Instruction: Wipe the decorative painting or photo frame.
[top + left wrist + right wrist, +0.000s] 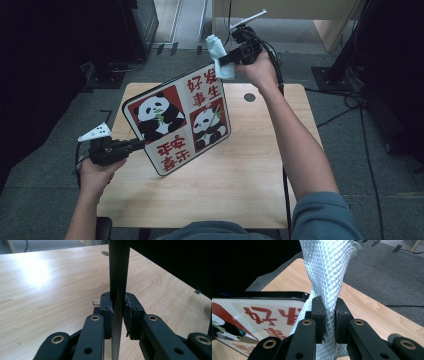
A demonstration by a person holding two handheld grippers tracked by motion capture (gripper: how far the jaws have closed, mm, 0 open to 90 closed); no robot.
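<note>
The left gripper's (136,145) fingers (107,312) are clamped on the lower-left edge of a glossy rectangular panda board (177,120) with red Chinese characters, holding it tilted above the pale wooden table (260,165). The right gripper's (223,60) fingers (318,317) pinch a pale blue, diamond-textured cloth (218,56) at the board's far upper corner, the cloth touching the board's edge there.
</note>
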